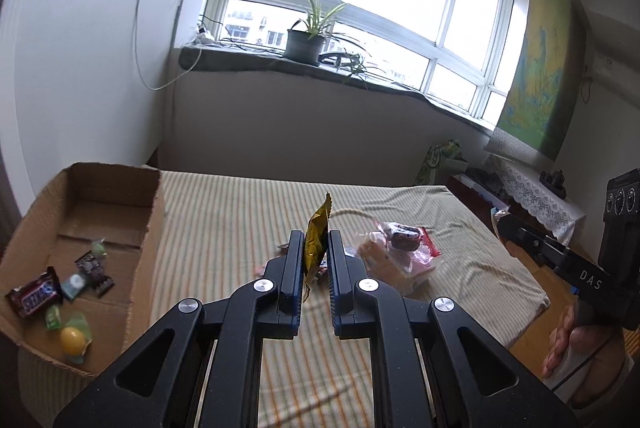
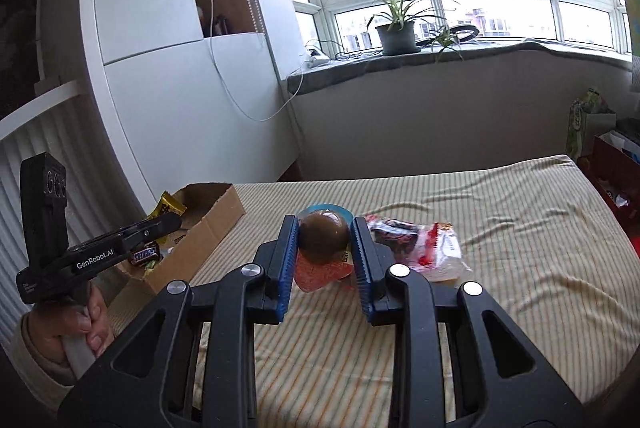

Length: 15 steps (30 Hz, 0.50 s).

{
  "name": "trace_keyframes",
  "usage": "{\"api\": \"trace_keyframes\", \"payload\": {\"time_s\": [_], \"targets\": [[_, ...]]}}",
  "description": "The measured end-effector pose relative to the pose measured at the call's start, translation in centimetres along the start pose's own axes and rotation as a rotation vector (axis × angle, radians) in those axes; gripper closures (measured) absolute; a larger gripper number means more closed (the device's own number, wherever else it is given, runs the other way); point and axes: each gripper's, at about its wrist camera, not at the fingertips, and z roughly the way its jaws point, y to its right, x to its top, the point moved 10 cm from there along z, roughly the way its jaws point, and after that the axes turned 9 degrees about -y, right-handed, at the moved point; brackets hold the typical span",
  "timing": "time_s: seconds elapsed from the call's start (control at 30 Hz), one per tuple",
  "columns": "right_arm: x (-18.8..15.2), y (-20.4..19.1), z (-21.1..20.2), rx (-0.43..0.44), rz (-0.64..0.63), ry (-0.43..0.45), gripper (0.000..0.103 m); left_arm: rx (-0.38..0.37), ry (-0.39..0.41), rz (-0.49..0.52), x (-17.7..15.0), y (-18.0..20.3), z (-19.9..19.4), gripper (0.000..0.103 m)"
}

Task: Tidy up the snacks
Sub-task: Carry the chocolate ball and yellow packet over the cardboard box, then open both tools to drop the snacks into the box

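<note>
Cardboard box (image 1: 100,212) sat at the left edge of the striped table (image 1: 240,208), already holding a Snickers bar (image 1: 34,297), small wrapped sweets and a yellow jelly cup (image 1: 73,340), so that was the drop spot. My left gripper (image 1: 316,248) was pinched tight on a gold packet (image 1: 316,248), held edge-on and clear of the cloth, ready to carry over. My right gripper (image 2: 325,240) was closed partway around a brown domed snack cup (image 2: 323,238), jaws squeezing its round sides, lifted off the table. Clear bags of snacks (image 2: 420,248) lay just right of it, not sorted yet.
</note>
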Motion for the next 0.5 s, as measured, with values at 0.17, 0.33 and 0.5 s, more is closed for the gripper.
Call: {"api": "trace_keyframes", "payload": {"time_s": [0.17,0.33,0.5], "targets": [[-0.1,-5.6,3.3,0.067,-0.073,-0.048,0.075,0.031,0.021,-0.079,-0.7,-4.7,-1.9,0.094],[0.0,-12.8,6.9,0.17,-0.158,-0.088,0.075,0.107,0.045,-0.162,-1.7,-10.6,-4.2,0.094],[-0.2,-19.6,9.4,0.275,-0.237,-0.109,0.075,0.186,0.066,-0.243,-2.8,-16.1,-6.6,0.094]]}}
